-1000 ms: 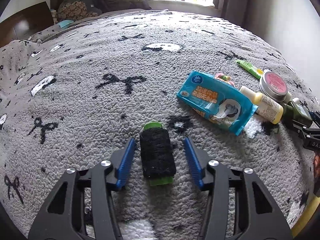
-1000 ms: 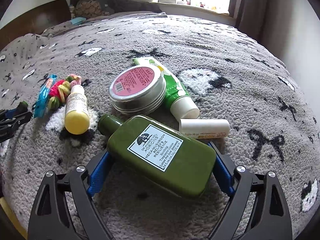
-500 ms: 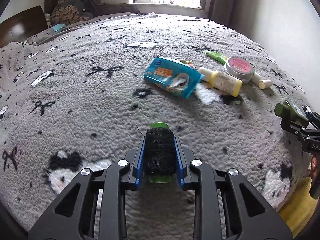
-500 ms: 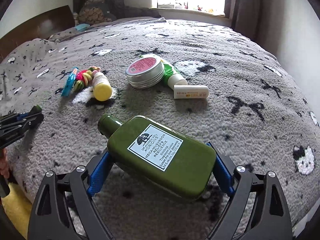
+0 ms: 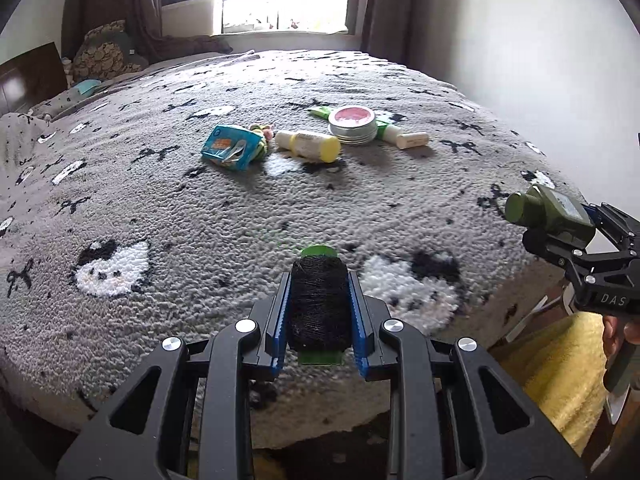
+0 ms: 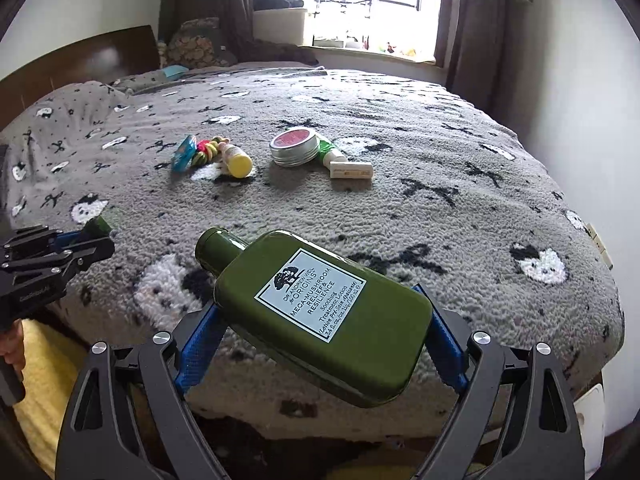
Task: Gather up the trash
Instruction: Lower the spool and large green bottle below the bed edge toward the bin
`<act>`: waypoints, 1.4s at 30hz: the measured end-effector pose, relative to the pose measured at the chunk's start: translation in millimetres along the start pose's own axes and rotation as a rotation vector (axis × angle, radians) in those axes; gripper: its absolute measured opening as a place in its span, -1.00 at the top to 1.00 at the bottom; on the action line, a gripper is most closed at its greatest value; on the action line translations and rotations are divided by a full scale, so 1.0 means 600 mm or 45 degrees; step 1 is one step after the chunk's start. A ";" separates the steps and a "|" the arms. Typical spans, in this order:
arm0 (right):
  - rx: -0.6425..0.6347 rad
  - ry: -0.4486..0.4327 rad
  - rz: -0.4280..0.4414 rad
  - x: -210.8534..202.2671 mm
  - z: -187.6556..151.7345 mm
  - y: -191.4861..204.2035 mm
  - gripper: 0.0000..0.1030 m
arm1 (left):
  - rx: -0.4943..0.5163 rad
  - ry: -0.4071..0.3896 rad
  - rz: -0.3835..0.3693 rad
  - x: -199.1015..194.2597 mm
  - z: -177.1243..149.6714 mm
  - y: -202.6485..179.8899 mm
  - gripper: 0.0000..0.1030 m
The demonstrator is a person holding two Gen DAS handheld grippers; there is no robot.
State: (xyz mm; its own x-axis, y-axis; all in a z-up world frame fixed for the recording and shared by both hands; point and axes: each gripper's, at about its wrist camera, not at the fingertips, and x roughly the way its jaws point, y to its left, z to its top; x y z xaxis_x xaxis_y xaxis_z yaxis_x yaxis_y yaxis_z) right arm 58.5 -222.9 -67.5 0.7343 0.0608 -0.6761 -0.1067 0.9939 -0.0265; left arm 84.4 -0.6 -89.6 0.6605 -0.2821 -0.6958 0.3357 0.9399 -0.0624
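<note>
My left gripper (image 5: 319, 280) is shut on a black thread spool (image 5: 319, 304) with green ends, held above the near edge of the bed. My right gripper (image 6: 320, 312) is shut on a green lotion bottle (image 6: 316, 312), lifted over the bed's near edge; the bottle also shows in the left wrist view (image 5: 548, 212). Left on the grey blanket are a blue wipes packet (image 5: 230, 148), colourful hair ties (image 6: 206, 150), a yellow-capped bottle (image 5: 308, 145), a pink-lidded tin (image 5: 353, 124), a green tube (image 6: 330, 152) and a white stick (image 6: 351, 169).
The bed's grey patterned blanket (image 5: 200, 220) fills both views. Pillows (image 6: 196, 48) and a dark headboard (image 6: 80, 60) lie at the far left. A window (image 6: 368, 0) with curtains is behind. Something yellow (image 5: 560, 376) sits below the bed's near edge.
Both grippers have pulled back from the bed and risen, carrying the spool and the bottle. The left gripper closed on the spool a second ago.
</note>
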 end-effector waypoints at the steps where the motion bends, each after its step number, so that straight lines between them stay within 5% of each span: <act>1: -0.002 -0.004 -0.003 -0.009 -0.008 0.002 -0.73 | 0.008 -0.009 -0.007 -0.009 -0.005 -0.009 0.52; 16: -0.022 -0.015 -0.008 -0.077 -0.102 0.040 -0.73 | 0.031 0.031 -0.084 -0.068 -0.124 -0.069 0.52; 42: -0.007 0.500 0.193 0.088 -0.269 0.112 -0.73 | -0.089 0.520 -0.117 0.082 -0.324 -0.047 0.52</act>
State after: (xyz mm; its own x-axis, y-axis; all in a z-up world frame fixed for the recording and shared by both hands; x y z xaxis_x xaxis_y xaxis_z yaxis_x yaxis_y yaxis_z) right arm -18.2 -167.5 -223.7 0.3990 0.1662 -0.9017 -0.1982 0.9758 0.0921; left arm -23.3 -3.6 -261.0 0.3053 -0.2789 -0.9105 0.3251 0.9292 -0.1756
